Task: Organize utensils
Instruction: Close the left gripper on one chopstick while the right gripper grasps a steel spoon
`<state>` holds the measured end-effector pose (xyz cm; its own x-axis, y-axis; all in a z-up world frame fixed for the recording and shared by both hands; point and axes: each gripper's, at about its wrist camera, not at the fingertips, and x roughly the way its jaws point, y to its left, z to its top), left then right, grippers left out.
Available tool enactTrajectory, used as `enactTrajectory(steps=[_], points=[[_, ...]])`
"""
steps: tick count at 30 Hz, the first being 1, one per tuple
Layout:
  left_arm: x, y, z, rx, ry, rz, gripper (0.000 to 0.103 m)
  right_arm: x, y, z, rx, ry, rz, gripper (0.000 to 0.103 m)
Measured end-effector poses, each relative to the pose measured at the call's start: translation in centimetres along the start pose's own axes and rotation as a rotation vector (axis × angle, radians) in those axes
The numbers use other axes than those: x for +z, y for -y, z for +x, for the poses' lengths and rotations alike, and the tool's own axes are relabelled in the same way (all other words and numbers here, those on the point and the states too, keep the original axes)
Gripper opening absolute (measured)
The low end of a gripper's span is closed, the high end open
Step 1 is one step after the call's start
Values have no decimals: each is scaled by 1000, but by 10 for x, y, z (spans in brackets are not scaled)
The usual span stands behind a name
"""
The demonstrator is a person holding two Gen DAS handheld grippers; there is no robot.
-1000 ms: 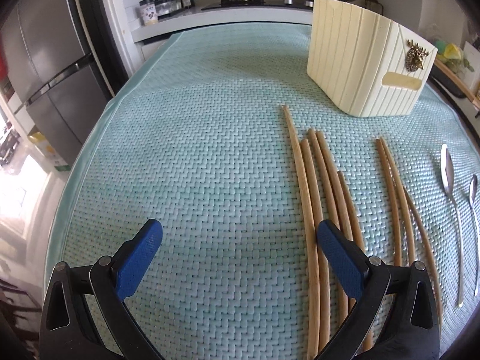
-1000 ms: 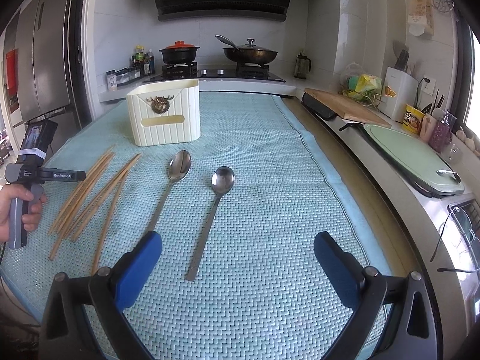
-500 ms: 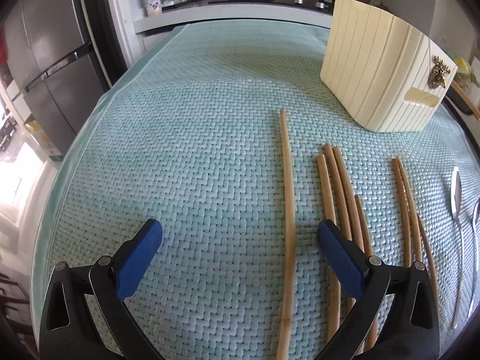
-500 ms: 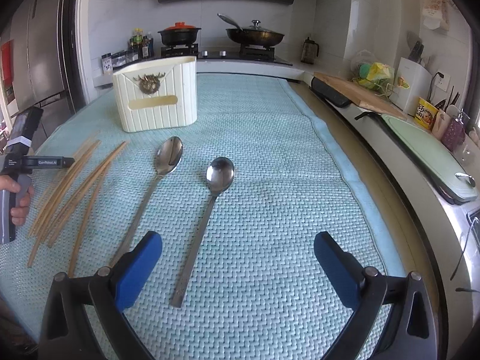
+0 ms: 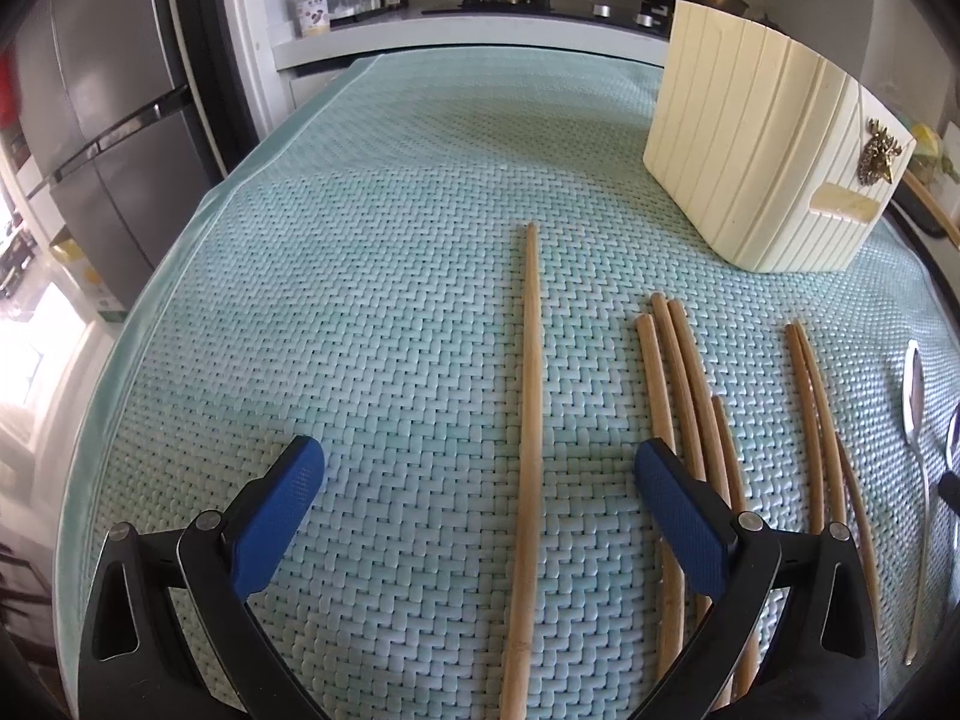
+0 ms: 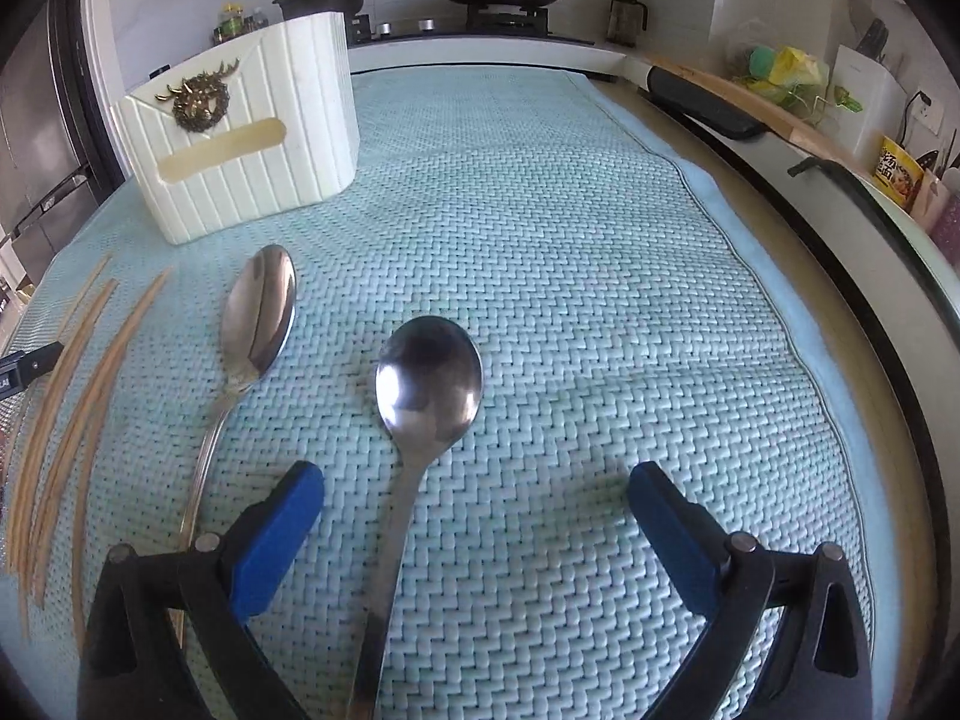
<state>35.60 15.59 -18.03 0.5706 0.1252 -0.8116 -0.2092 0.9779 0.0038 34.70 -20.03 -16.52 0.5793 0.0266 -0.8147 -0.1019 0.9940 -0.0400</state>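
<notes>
While every utensil lies loose on the pale green woven mat (image 5: 372, 312) that covers the table, the task looks barely begun: nothing visible has gone into the cream ribbed plastic utensil holder (image 5: 762, 162) at the far side of the mat (its inside is hidden from both cameras).

One long bamboo chopstick (image 5: 529, 420) lies alone, its long axis running straight away from the left camera, its far end pointing toward the back of the table, left of the holder. It sits between the blue pads of the left hand-held gripper (image 5: 480, 486), which is spread wide and grips nothing. More bamboo chopsticks (image 5: 678, 384) lie in loose bunches just to its right, roughly parallel.

A round-bowled steel spoon (image 6: 420, 420) lies bowl away and handle toward the camera, its handle between the wide-open, empty jaws of the right hand-held gripper (image 6: 477, 501). An oval steel spoon (image 6: 255, 324) rests beside it, bowl toward the holder.

Still to do, by my reading: every chopstick and both spoons.
</notes>
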Motion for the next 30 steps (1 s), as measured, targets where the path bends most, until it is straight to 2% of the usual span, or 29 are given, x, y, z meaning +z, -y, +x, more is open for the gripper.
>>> enactTrajectory(steps=[3,7,9,11,13,20,21,23,24,25,26,27,28,30], points=[[3,-1,1,-15,-13,17,103,7,-7,3,-1,0,-3,103],[17,-4,8,-53,-94,62,103,9,-14,4,16,14,-23,92],[25,-5,11,-62,-122,75,103,10,-15,3,18,16,-20,91],[34,-4,18,-74,-137,86,103,9,-14,1,17,24,-12,84],[45,-3,25,-72,-146,91,102,11,-14,1,21,36,-8,72],[70,3,43,-80,-186,94,102,16,-14,4,22,38,-8,71],[72,4,44,-80,-184,96,102,16,-14,4,22,40,-6,69],[73,8,45,-75,-166,110,98,15,-13,1,21,51,1,57],[73,9,41,-82,-143,114,83,15,-12,1,25,54,6,45],[73,9,37,-86,-118,116,59,16,-10,1,20,57,14,36],[73,9,34,-98,-106,114,46,16,-8,0,30,60,24,36],[72,9,32,-111,-101,111,23,16,-6,0,42,61,33,36],[72,8,32,-123,-98,105,7,16,-5,0,49,62,37,36],[72,3,33,-143,-89,82,5,17,-4,0,69,65,35,36]])
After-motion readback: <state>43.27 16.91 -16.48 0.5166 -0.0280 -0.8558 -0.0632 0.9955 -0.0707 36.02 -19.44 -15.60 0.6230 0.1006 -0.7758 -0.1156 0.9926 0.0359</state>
